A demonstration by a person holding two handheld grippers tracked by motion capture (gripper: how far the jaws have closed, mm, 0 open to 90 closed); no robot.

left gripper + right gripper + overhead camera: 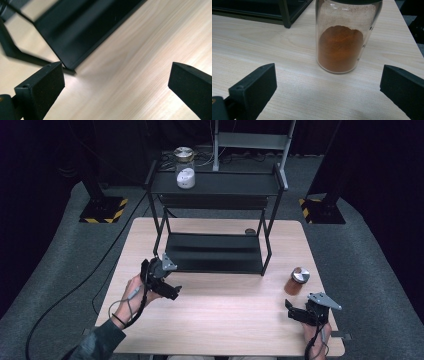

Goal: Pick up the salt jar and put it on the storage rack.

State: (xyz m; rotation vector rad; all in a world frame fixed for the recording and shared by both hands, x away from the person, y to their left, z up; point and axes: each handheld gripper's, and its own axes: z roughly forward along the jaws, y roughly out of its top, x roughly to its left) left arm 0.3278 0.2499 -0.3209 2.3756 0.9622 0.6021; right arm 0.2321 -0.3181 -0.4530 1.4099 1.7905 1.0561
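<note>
A glass jar of orange powder (296, 281) with a metal lid stands on the wooden table (225, 320) at the right. My right gripper (296, 312) sits just in front of it near the table's front edge; in the right gripper view the jar (342, 45) stands a little beyond my open right gripper (328, 85), slightly right of centre. My left gripper (172, 291) hovers open over the table by the front left corner of a black two-tier rack (215, 260). In the left gripper view the left gripper (116, 82) holds nothing, with the rack's lower shelf (75, 27) ahead.
A jar of white powder (185, 170) with a gold lid stands on the rack's top shelf (225, 183) at the left. A small dark round object (249, 231) lies on the table behind the rack. Grey carpet surrounds the table.
</note>
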